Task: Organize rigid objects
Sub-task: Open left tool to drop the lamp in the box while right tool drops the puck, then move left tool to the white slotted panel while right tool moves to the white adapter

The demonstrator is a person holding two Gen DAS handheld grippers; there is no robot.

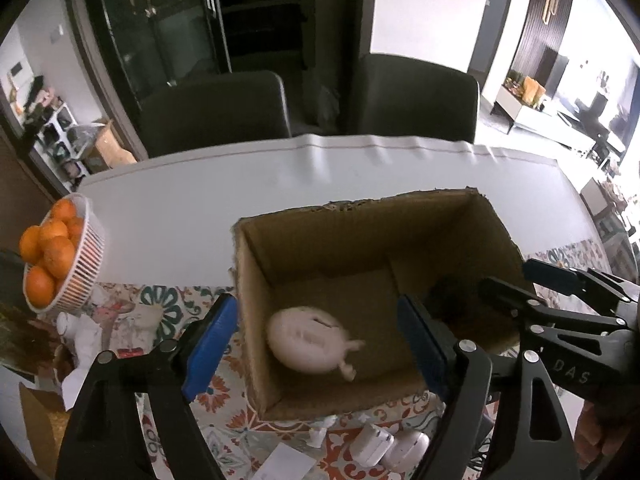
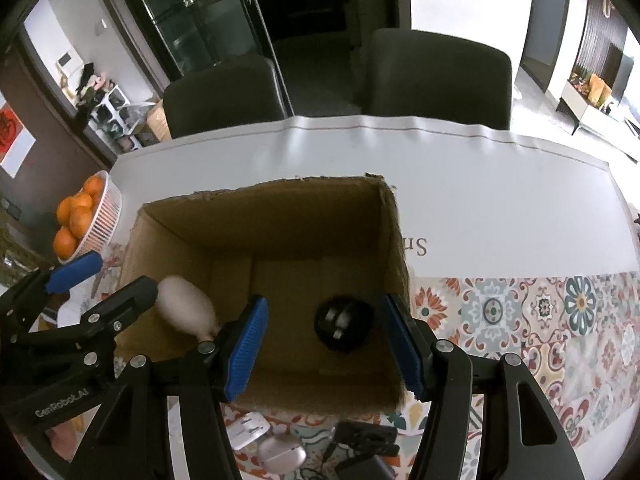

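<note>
Open cardboard box [image 1: 372, 240] on patterned table, left gripper [image 1: 316, 344] spread wide above a blurred white toy [image 1: 306, 340] inside, not gripping, right gripper [image 2: 324, 340] also released over a black round object [image 2: 344, 322] on box floor, orange basket [image 1: 86, 272] left

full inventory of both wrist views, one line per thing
box: 1, brown cardboard, open, mid-table
white toy: 1, blurred, in box, left side
black ball: 1, in box, right side
oranges: several, in white basket, table's left edge
chairs: 2, dark, behind table
small white gadgets: a few, on patterned cloth in front of box
black gadgets: unclear count, in front of box
left hand-held gripper: black, blue pads, open over toy
right hand-held gripper: same, open over ball
</note>
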